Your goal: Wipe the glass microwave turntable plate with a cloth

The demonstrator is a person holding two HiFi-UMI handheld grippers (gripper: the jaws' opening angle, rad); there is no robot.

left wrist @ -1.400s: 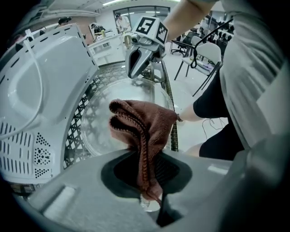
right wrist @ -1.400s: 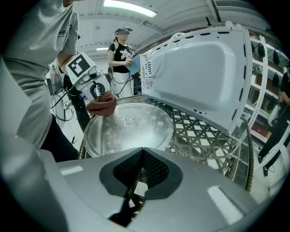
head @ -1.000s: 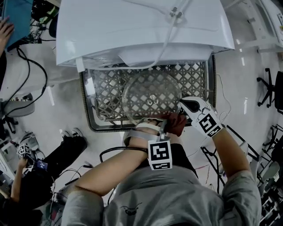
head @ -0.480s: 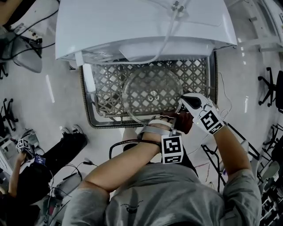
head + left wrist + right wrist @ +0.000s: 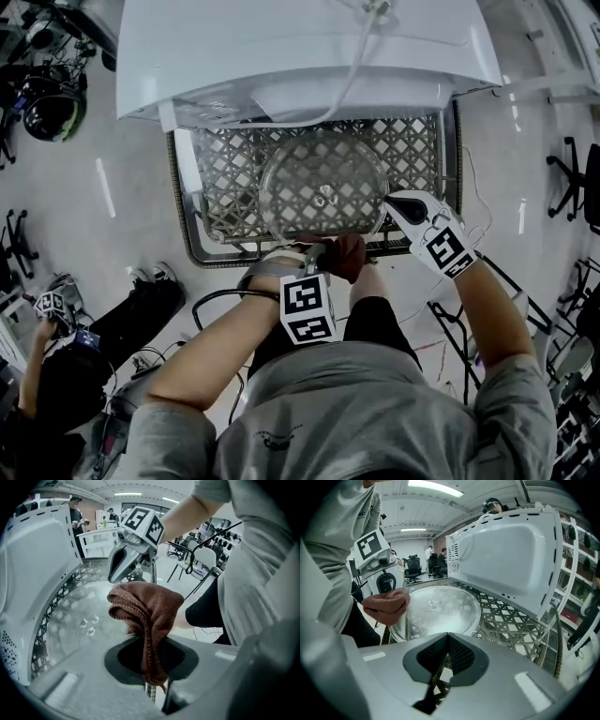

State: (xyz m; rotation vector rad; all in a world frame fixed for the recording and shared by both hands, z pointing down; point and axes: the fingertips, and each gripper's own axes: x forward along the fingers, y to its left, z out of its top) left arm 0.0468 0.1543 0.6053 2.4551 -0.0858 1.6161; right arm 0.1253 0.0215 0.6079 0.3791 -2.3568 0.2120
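Observation:
The round glass turntable plate [image 5: 322,186] rests on a lattice metal surface [image 5: 225,178] in front of a white microwave [image 5: 300,56]. My left gripper [image 5: 323,255] is shut on a brown cloth [image 5: 345,255], and the cloth presses on the plate's near rim. In the left gripper view the cloth [image 5: 147,611] bunches out of my left gripper [image 5: 150,653] over the glass plate [image 5: 79,620]. My right gripper [image 5: 394,204] is shut on the plate's right rim. The right gripper view shows my right gripper [image 5: 448,641] at the plate [image 5: 440,609] edge, with the cloth [image 5: 386,605] at the left.
The microwave [image 5: 506,555] overhangs the lattice's far side. The lattice has a raised dark rim [image 5: 187,246]. A cable [image 5: 220,298] loops on the floor below it. A person [image 5: 56,375] sits at the lower left, and an office chair [image 5: 567,183] stands at the right.
My left gripper and the cloth have slid left along the plate's near rim, away from my right gripper. The right gripper has stayed at the plate's right rim.

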